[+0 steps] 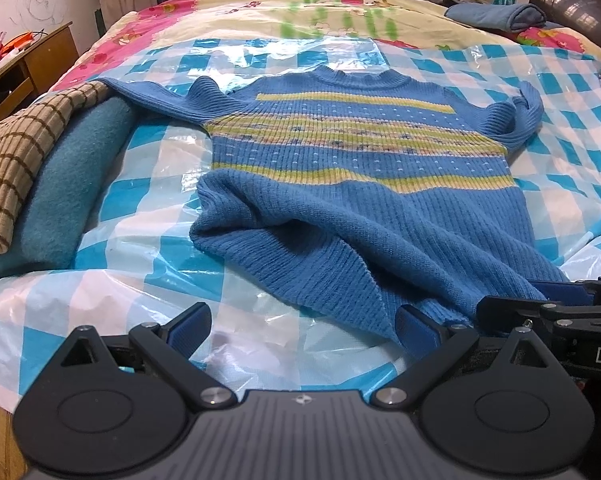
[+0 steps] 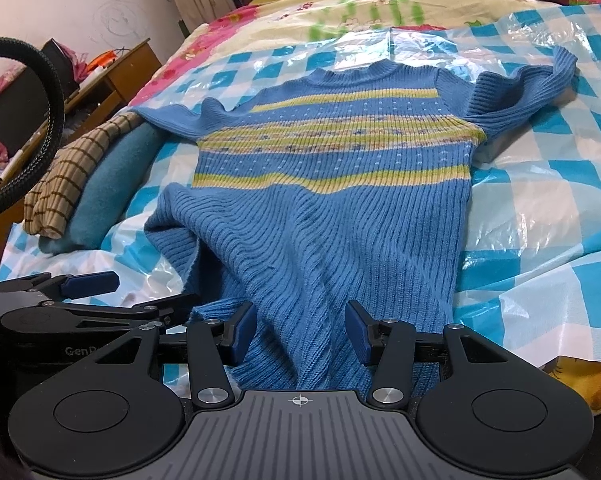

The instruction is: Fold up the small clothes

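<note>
Blue sweater (image 2: 324,200) between parted right fingers (image 2: 242,332), seemingly loose

left gripper (image 1: 303,326): black linkage arms, dark grey ribbed base plate with a small crosshair mark.
right gripper (image 2: 300,334): same build; black arms, grey ribbed plate, crosshair mark at its middle.
pads (image 2: 242,332): blue, flat, set on the inner faces of the black fingers.
screws (image 2: 211,394): silver round heads at the arm pivots, smaller ones at the finger joints.
discs (image 2: 91,412): round black housings on either side of each plate.
markings: white letters, partly cut off, on each gripper's side.
cable (image 2: 52,128): black, braided, looping.
</note>
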